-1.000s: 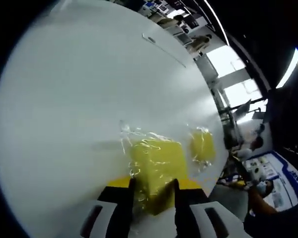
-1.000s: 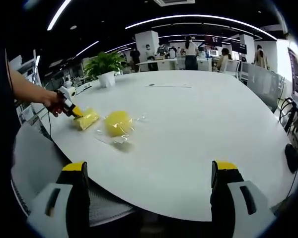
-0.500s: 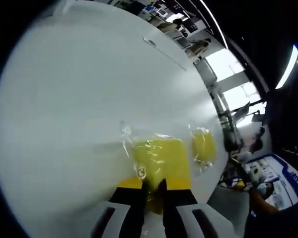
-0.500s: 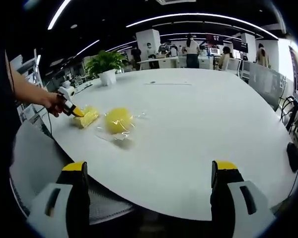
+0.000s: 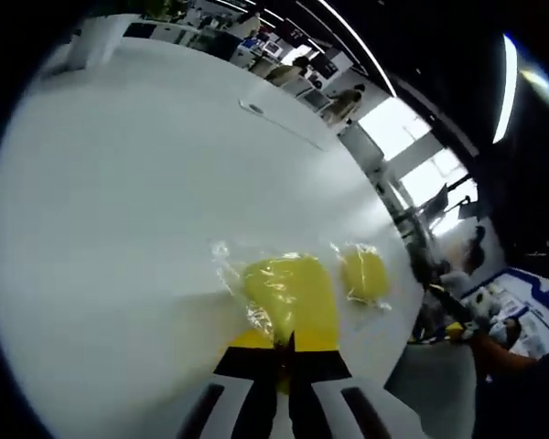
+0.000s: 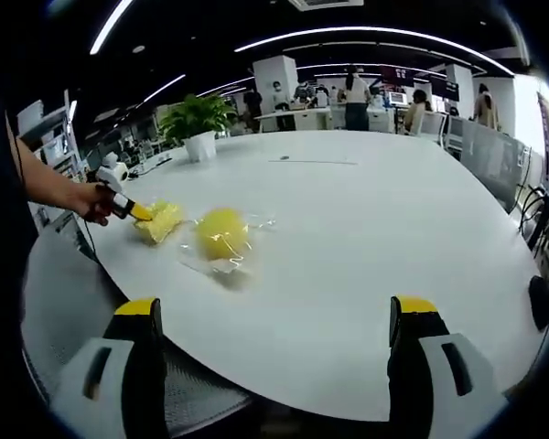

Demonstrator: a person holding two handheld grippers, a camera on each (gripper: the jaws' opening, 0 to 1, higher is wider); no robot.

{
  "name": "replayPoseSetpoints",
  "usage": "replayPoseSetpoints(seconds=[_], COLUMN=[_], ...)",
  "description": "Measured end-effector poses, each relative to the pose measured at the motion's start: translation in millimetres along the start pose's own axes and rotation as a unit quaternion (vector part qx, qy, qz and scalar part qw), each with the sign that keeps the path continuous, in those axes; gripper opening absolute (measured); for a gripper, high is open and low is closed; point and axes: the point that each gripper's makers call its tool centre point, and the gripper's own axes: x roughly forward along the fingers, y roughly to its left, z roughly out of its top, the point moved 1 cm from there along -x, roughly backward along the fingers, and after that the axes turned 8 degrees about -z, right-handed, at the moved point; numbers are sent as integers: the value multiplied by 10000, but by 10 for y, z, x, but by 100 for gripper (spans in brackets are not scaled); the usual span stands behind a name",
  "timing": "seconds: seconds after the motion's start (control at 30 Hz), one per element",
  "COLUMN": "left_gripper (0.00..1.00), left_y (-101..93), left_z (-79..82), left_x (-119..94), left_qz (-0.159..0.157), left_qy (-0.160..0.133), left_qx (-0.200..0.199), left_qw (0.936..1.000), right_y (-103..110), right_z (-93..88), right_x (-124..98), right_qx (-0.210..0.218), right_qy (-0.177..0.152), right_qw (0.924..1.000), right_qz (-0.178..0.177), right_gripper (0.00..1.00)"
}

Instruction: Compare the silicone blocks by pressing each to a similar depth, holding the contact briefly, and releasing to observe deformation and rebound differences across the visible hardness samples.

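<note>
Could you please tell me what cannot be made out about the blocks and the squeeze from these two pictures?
- Left gripper view: the left hand-held gripper has its jaws together on the near yellow block; the pinched edge is hidden between them.
- Both views: crinkled clear wrap glares over both blocks, so dents and hardness marks cannot be read.
- Right gripper view: the round block is too small to judge deformation.
- Right gripper view: the right hand-held gripper hangs open, away from the blocks.
</note>
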Motion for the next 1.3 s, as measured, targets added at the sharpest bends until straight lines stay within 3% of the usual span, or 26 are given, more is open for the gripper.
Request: replayPoseSetpoints(seconds=[0.2,0.3,0.33,0.47,0.63,0.93,1.1,1.3], left_gripper=[0,0,0,0,0,0,0,0], left_y=[-37,-73,-123,-263,-562,-943,-1155,-1432], left_z=[50,194,233,391,647,931,1074,1231], left_x=[-97,-199,-214,-307,-511,-788,-913,-1030], left_qz=[5,103,-28,-51,-167,-340,-424,-604], left_qy=[-299,-641,-724,-971,-1513,-1933,-2100,-2392], left_qx=[268,459,493,849,1299,1909,2155,2368], left_qw=[9992,9968,9962,9916,9798,9618,9527,9397], right_y=[38,52,55,55,101,264,409,686], right_z=[1,28,33,100,336,669,1039,1412], right_x=[-27,-58,-61,-80,-132,-159,-224,-310], right_qx=[-73,-119,-123,-101,-142,-196,-168,-304], right_qy=[18,-16,-20,-98,-342,-652,-1050,-1276], right_qw=[10000,9999,9999,9999,9993,9970,9923,9848], right_qz=[24,14,14,14,64,369,630,1136], right_gripper=[97,97,97,97,97,97,97,97])
